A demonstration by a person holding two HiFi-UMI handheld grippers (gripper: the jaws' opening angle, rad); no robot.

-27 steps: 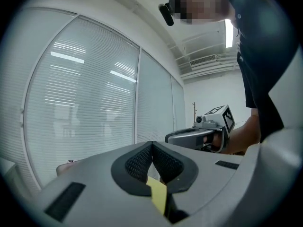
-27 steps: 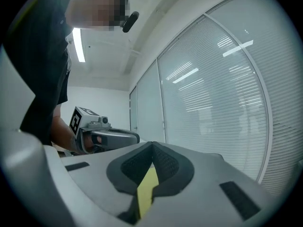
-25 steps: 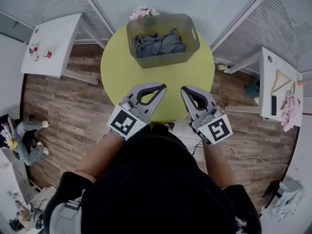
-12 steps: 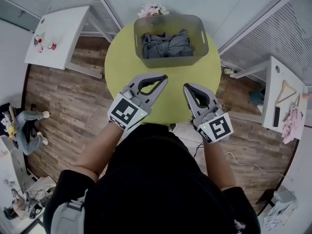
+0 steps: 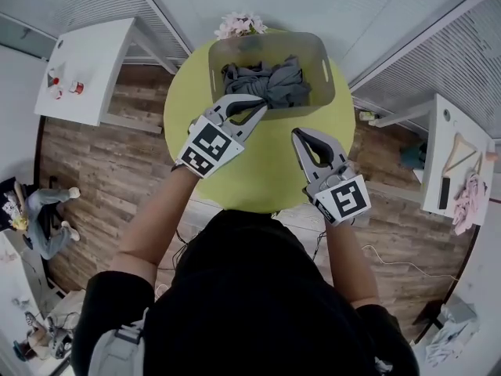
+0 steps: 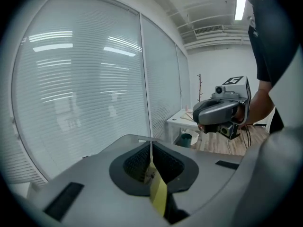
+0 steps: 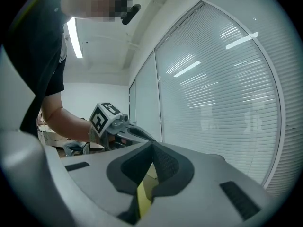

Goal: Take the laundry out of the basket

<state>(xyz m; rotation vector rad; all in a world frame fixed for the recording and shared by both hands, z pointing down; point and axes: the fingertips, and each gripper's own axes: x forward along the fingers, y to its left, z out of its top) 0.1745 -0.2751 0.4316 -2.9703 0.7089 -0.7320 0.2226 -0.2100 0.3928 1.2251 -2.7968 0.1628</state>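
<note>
Both jaw pairs pressed together, nothing between. Left gripper (image 5: 261, 106) tip at near rim of grey basket (image 5: 325, 70), crumpled grey laundry (image 5: 268, 81) just ahead inside. Right gripper (image 5: 298, 135) over yellow worktop (image 5: 262, 171), basket ahead and leftward.

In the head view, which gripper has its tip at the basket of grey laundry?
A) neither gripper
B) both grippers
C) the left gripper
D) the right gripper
C: the left gripper has its tip at the near rim of the basket, while the right gripper is over the bare table.
</note>
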